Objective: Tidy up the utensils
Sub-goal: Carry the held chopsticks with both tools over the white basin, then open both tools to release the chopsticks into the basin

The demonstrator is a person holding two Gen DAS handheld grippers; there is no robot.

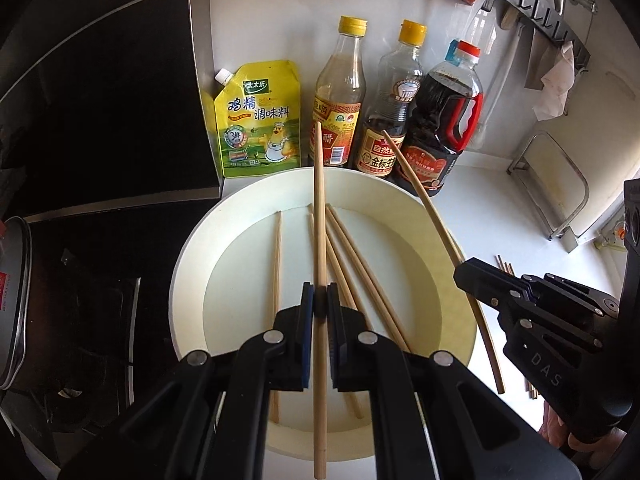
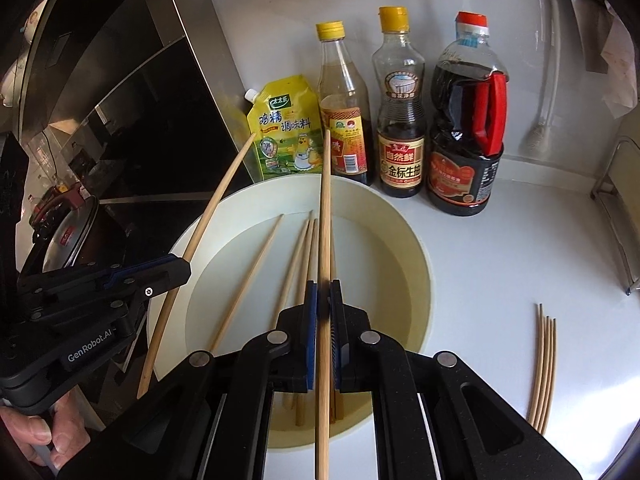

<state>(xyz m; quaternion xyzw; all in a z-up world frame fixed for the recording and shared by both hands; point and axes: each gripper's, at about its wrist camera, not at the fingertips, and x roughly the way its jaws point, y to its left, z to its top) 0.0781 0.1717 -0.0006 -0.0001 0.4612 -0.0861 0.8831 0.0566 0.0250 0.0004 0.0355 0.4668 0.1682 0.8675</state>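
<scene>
A wide white bowl [image 1: 188, 264] [image 2: 424, 264] sits on the counter with several loose wooden chopsticks [image 1: 360, 272] [image 2: 248, 280] lying in it. My left gripper [image 1: 320, 292] [image 2: 184, 270] is shut on one chopstick [image 1: 319, 200] [image 2: 216, 204], held above the bowl and pointing toward the bottles. My right gripper [image 2: 324, 288] [image 1: 460, 270] is shut on another chopstick [image 2: 325, 208] [image 1: 432, 208], over the bowl's right side. A small bundle of chopsticks [image 2: 544, 368] lies on the white counter right of the bowl; in the left wrist view the right gripper hides most of it.
Behind the bowl stand a yellow seasoning pouch [image 1: 256, 120], two yellow-capped bottles [image 1: 340, 96] and a dark soy jug with a red handle [image 1: 444, 120]. A black stove with a pot [image 1: 12, 304] lies left. A metal rack [image 1: 560, 196] stands at the right.
</scene>
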